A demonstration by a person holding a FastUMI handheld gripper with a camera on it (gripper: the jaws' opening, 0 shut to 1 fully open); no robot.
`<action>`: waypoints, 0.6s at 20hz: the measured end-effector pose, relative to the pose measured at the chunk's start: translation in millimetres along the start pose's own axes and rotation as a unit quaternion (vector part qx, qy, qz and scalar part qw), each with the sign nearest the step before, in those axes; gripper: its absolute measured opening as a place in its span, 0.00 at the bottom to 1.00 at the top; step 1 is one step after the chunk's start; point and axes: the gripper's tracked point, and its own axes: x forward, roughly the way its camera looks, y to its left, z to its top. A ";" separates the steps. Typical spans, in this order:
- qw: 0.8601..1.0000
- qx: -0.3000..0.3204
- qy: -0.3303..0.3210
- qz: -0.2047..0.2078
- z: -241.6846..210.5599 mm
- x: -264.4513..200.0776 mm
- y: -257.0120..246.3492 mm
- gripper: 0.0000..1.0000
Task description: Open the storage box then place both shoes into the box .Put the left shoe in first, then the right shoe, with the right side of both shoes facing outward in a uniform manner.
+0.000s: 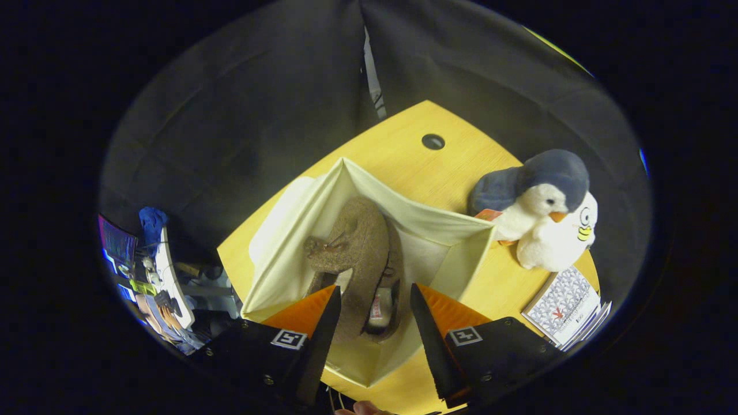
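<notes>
Gripper view: the hand-held gripper (373, 305) looks down from above into an open cream-coloured fabric storage box (300, 230) standing on a light yellow wooden table (415, 167). The two fingers are spread apart, with a clear gap between them, and grasp nothing. A brown suede-like shoe (360, 248) lies inside the box; its heel end with the pale insole sits in the gap between the fingertips, and its toe end curves away beyond them toward the far corner of the box. Whether the fingers touch the shoe cannot be determined. The box walls stand upright, and its near corner lies below the fingers.

Beyond the box, a round dark cable hole (433, 141) is set in the tabletop. Right of the box, a grey-and-white plush penguin toy (539, 202) rests on the table, touching or nearly touching the right box corner. A stack of patterned white booklets (562, 305) lies just beside the penguin, near the right finger
</notes>
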 end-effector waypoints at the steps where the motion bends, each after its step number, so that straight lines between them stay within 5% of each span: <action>1: 0.999 0.016 -0.033 -0.005 3.1 -18.4 -4.2 0.75; 7: 0.970 0.098 -0.206 -0.087 -17.2 -139.6 -60.2 0.74; 12: 0.904 0.168 -0.337 -0.201 -57.4 -236.7 -117.5 0.74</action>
